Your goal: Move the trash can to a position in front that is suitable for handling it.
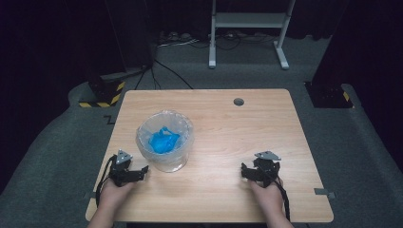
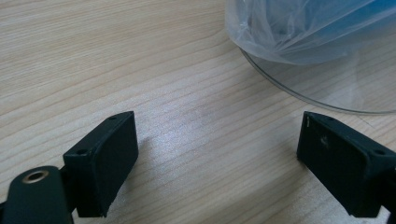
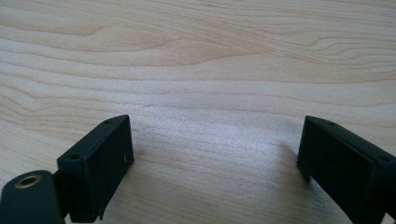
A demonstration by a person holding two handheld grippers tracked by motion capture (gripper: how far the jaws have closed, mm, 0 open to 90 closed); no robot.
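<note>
Bowl (image 1: 166,142) bears no readable label; tongs (image 1: 142,172) empty.

I see a pale wood-grain table (image 1: 266,137), a clear bowl (image 1: 166,161) lined with see-through plastic holding something bright blue (image 1: 164,141), and my two grippers' black jaws.

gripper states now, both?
Left tool: open, empty, beside the bowl.
Right tool: open, empty, over bare table.
</note>
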